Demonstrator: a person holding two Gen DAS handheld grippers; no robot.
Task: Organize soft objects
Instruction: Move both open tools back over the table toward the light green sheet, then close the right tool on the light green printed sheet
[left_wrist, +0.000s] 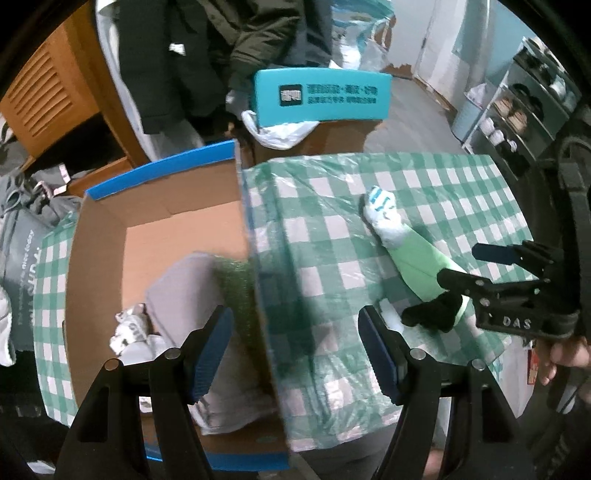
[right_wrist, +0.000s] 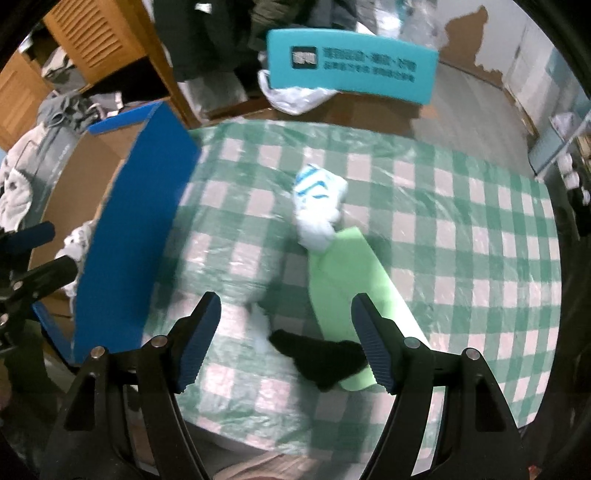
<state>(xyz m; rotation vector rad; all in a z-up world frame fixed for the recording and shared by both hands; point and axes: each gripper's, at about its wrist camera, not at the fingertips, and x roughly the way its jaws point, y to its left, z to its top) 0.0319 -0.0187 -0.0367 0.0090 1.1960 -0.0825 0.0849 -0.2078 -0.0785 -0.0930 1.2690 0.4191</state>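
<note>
My left gripper (left_wrist: 295, 354) is open and empty, its jaws straddling the right wall of a blue-rimmed cardboard box (left_wrist: 162, 170). Inside the box lie a grey cloth (left_wrist: 181, 288), a green scrubby piece (left_wrist: 236, 284) and a white patterned sock (left_wrist: 129, 328). On the checked table sit a white-and-blue sock bundle (right_wrist: 317, 206), a light green cloth (right_wrist: 351, 280) and a black sock (right_wrist: 321, 356) with a white scrap (right_wrist: 260, 330) beside it. My right gripper (right_wrist: 286, 347) hangs open just above the black sock, which shows between its fingers, untouched. In the left wrist view the right gripper (left_wrist: 476, 266) is over the green cloth (left_wrist: 417, 266).
A green-checked plastic-covered tablecloth (right_wrist: 461, 229) covers the table. A teal chair back (right_wrist: 351, 66) and a white plastic bag (right_wrist: 295, 96) stand beyond the far edge. Dark coats, a wooden cabinet (left_wrist: 48, 96) and a shoe rack (left_wrist: 524, 110) surround the table. A person's hand (left_wrist: 565, 358) holds the right gripper.
</note>
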